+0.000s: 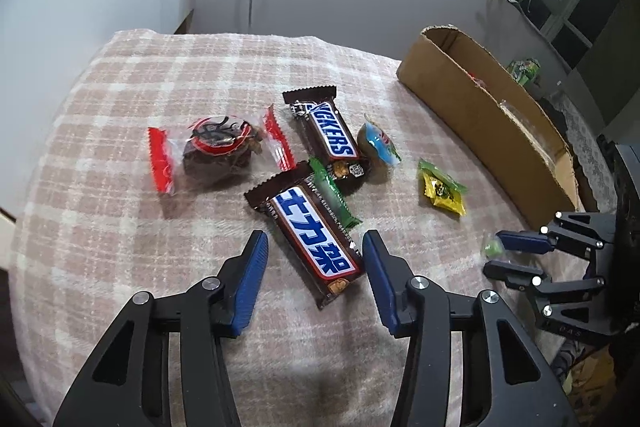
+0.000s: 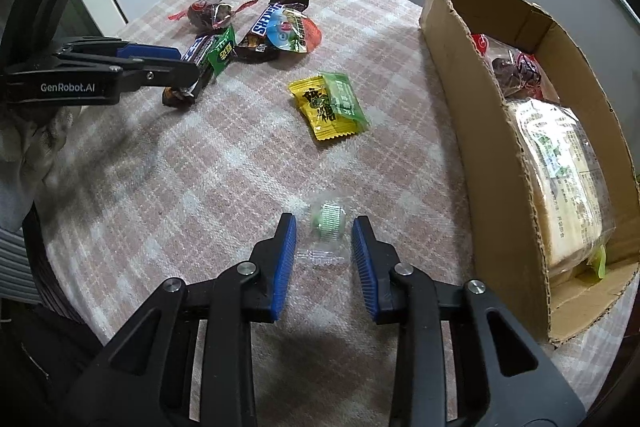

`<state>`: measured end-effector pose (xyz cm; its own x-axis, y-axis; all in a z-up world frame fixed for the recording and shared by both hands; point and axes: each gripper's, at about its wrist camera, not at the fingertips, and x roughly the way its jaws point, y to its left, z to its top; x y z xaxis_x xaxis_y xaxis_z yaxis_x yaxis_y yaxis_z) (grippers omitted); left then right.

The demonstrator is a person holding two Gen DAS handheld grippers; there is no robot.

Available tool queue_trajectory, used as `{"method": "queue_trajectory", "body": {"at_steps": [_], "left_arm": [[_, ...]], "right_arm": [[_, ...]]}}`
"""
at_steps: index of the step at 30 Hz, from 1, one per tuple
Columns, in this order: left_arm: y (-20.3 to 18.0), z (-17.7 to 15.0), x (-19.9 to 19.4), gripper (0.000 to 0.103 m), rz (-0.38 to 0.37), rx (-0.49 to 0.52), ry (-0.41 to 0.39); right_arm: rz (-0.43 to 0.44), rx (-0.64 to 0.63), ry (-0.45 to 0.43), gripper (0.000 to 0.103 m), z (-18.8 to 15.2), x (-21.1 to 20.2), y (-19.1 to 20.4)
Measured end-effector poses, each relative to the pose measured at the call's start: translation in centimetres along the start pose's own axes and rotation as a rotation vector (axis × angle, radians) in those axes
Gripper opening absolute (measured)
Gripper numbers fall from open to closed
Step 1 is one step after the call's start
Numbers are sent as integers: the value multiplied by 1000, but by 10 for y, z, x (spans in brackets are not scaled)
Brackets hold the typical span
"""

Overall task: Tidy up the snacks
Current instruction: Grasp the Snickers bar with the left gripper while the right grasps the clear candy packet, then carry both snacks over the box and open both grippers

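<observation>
Left wrist view: the left gripper (image 1: pixel 314 259), half open, straddles a chocolate bar (image 1: pixel 316 239) without pressing it; the bar's long axis runs diagonally toward the table (image 1: pixel 100 227) middle.

Right wrist view: the right gripper (image 2: pixel 324 239), narrowly parted, flanks a small clear-wrapped candy (image 2: pixel 328 221), contact unclear; the box (image 2: pixel 472 147) sits along the right edge.

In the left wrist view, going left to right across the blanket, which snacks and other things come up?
Red-ended cake wrapper → blue-label chocolate bar → round blue-lidded cup → yellow-green packet → small green candy → cardboard box.

Snacks (image 1: pixel 316 183) on blanket (image 1: pixel 120 239); box (image 1: pixel 480 123) right.
</observation>
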<state>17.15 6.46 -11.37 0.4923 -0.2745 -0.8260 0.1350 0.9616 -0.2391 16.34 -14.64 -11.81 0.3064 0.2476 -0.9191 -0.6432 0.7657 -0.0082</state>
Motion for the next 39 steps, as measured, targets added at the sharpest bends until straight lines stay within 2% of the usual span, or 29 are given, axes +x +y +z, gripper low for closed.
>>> {"method": "queue_trajectory", "body": {"at_steps": [1, 8, 9, 12, 17, 19, 22, 33, 39], "left_arm": [[0, -1, 0, 51, 9, 8, 3], [-5, 7, 11, 51, 46, 20, 29], [-5, 7, 13, 47, 51, 27, 33], [-9, 7, 17, 41, 64, 54, 23], [-3, 3, 10, 37, 57, 43, 2], [-1, 0, 6, 31, 64, 38, -5], [3, -4, -1, 28, 44, 24, -6], [2, 4, 9, 28, 92, 35, 0], [3, 0, -2, 27, 100, 37, -32]], "right_arm": [[-1, 1, 0, 31, 0, 0, 0], [-5, -2, -1, 29, 1, 0, 1], [-1, -5, 1, 26, 1, 1, 2], [-10, -17, 1, 26, 0, -1, 3], [7, 9, -9, 25, -4, -2, 0], [11, 12, -11, 25, -5, -3, -1], [9, 12, -12, 25, -8, -4, -1], [0, 12, -7, 25, -9, -8, -1], [11, 27, -40, 25, -11, -20, -5]]}}
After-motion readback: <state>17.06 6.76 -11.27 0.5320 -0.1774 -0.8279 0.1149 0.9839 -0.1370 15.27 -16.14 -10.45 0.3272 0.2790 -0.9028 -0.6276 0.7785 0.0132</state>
